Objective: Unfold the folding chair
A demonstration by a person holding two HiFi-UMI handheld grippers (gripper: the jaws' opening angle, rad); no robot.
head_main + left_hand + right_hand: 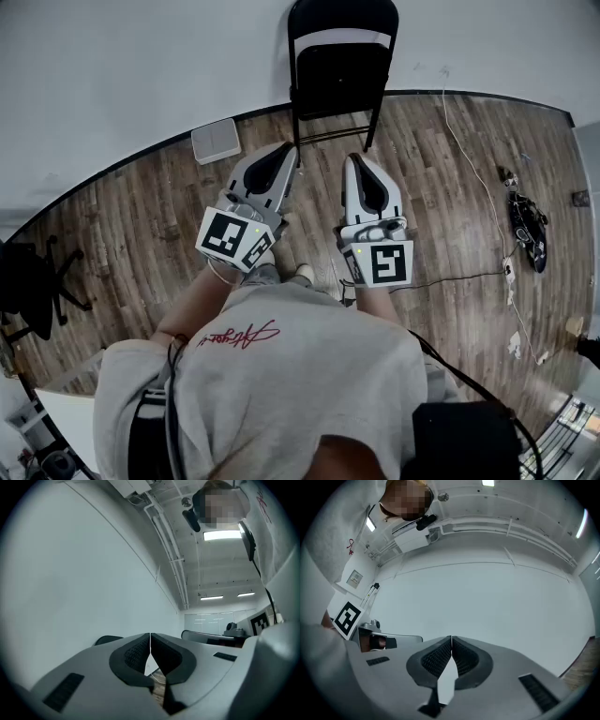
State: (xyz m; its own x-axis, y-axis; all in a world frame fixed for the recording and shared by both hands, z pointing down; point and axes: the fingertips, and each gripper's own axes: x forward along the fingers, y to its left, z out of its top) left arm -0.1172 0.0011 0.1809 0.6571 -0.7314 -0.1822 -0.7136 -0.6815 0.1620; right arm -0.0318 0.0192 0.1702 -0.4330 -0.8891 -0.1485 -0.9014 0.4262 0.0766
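No readable text anywhere, only an illegible red cursive scrawl (239, 335) on the grey shirt (309, 384)

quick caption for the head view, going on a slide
Person holds left gripper and right gripper, both shut, over a wood floor, facing a black folding chair by the white wall.

Room surroundings, recorded as found:

- A wood-plank floor (141, 216) is bounded by a plain white wall (112, 66).
- A flat white box (216, 141) is set on the planks at the foot of the wall.
- A black office chair (33, 281) is partly cut off at the left edge.
- A thin white cable (473, 159) is trailed across the floor at right, near a black bundle of gear (528, 230).
- Overhead, a lit strip light (222, 535) and white ceiling pipes (166, 541) are noted.
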